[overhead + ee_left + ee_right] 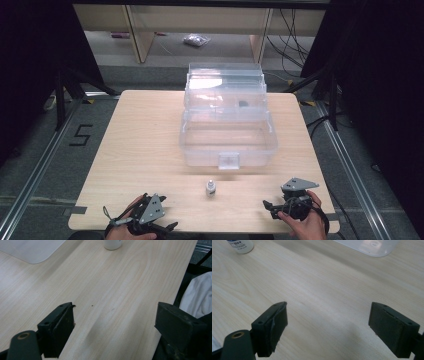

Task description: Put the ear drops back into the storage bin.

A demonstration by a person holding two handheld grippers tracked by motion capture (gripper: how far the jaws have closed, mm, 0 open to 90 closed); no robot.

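Table (145,145): pale wood, rounded corners, seen from above in the high view; grain runs clear in both gripper views (120,290) (319,290).
Box (227,125): clear plastic, lid tilted up at the far side, standing at the middle of the table toward its far edge; a small latch tab on its near wall; a dark speck inside the upper tray, too small to tell what. One rounded corner at top left of the left gripper view (32,250); one at top right of the right gripper view (369,246).
Left gripper (170,228): at the near left corner of the table, held in a hand (122,230), grey plate on top. Jaws spread wide in the left gripper view (115,322), bare wood between them, gripping nothing. White cloth (197,295) past the table edge at right of that view.
Right gripper (267,206): at the near right of the table, held in a hand (305,225), grey plate on top, jaws pointing toward the table's middle. Jaws spread wide in the right gripper view (328,325), released, nothing between them.
Bottle (211,188): small, white, upright, on the table just in front of the box's latch, between the two grippers and apart from both. Base at top of the left gripper view (113,244); blue-printed label at top left of the right gripper view (240,245).
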